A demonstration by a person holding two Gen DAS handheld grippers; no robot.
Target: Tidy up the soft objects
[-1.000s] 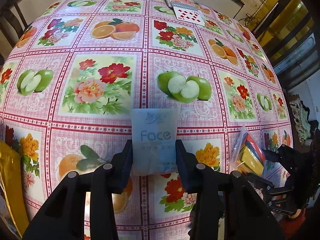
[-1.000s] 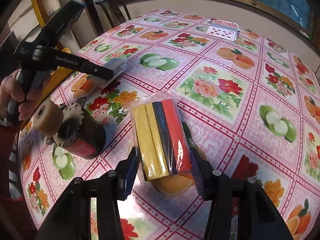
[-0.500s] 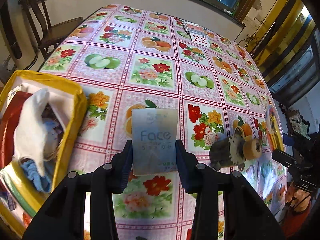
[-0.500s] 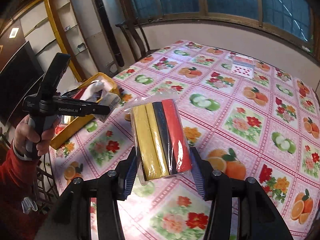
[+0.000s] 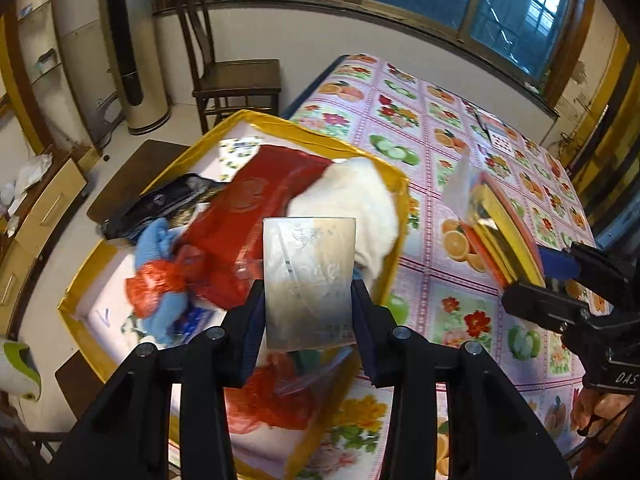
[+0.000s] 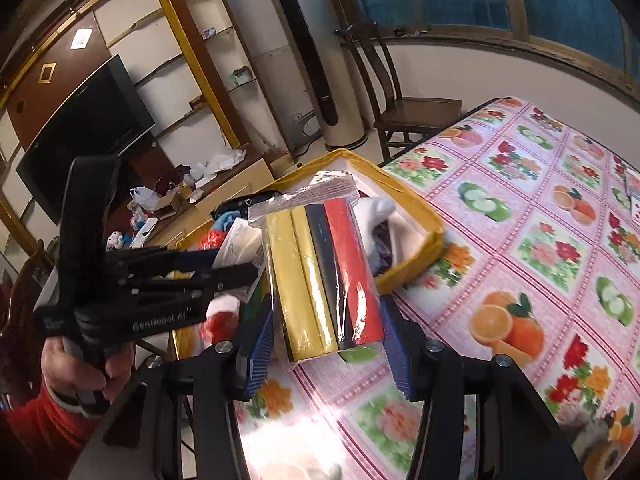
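Observation:
My left gripper (image 5: 308, 312) is shut on a flat pale tissue pack (image 5: 309, 280), held above the yellow-rimmed box (image 5: 394, 178) at the table's near-left corner. The box holds a red pouch (image 5: 248, 208), a white cloth (image 5: 352, 196), blue cloth (image 5: 154, 236) and red mesh (image 5: 156, 284). My right gripper (image 6: 326, 344) is shut on a clear bag of yellow, black and red sponges (image 6: 320, 276), in the air beside the box (image 6: 416, 208). That bag (image 5: 500, 236) appears right of the box in the left wrist view. The left gripper (image 6: 240, 270) shows in the right wrist view, gripped by a hand.
The table (image 5: 460, 312) has a pink fruit-and-flower cloth. Playing cards (image 5: 502, 142) lie far back. A wooden chair (image 5: 236, 76) and a tall floor-standing unit (image 6: 308, 52) stand beyond the table's left end. A television (image 6: 84, 128) and shelves line the wall.
Both grippers have swung left with their loads: the tissue pack now hangs over the box, and the sponge bag has come close beside the box.

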